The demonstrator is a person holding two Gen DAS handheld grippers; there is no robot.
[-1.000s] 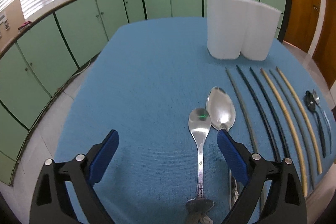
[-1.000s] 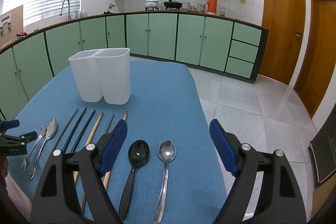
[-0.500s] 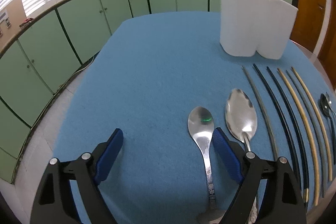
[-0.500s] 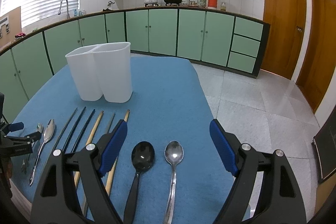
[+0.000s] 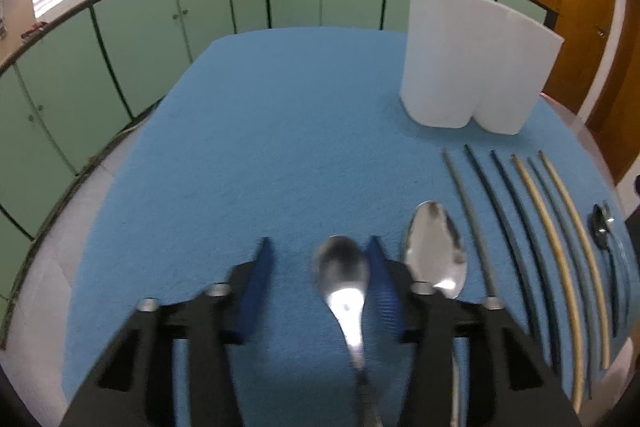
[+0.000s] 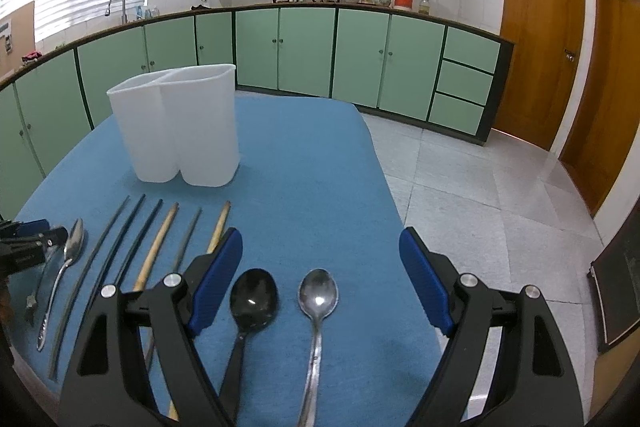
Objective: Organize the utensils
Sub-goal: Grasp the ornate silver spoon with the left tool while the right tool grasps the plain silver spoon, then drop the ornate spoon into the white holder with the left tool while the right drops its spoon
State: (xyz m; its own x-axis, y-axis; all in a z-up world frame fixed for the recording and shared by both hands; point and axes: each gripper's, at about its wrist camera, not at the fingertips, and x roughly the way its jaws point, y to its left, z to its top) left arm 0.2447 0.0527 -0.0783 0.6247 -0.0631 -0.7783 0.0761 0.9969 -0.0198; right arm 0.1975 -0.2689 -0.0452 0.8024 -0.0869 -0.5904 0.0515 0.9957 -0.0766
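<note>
In the left wrist view my left gripper (image 5: 318, 259) is low over the blue cloth, its jaws partly closed with a gap still between them. A small steel spoon (image 5: 342, 281) lies between the pads against the right pad (image 5: 382, 291). A larger steel spoon (image 5: 434, 259) lies just right of that pad. Several chopsticks (image 5: 536, 223) lie in a row further right. A white two-compartment holder (image 5: 472, 59) stands behind. In the right wrist view my right gripper (image 6: 320, 247) is open above a black spoon (image 6: 253, 297) and a steel spoon (image 6: 319, 297).
The blue-covered table (image 6: 304, 167) ends close to the right of my right gripper, with tiled floor (image 6: 480, 187) beyond. Green cabinets (image 6: 320, 51) line the back wall. My left gripper shows at the left edge of the right wrist view (image 6: 24, 243).
My left gripper has moved forward and right, dropped toward the cloth, and its jaws have narrowed around the small steel spoon. My right gripper has shifted slightly forward, still open.
</note>
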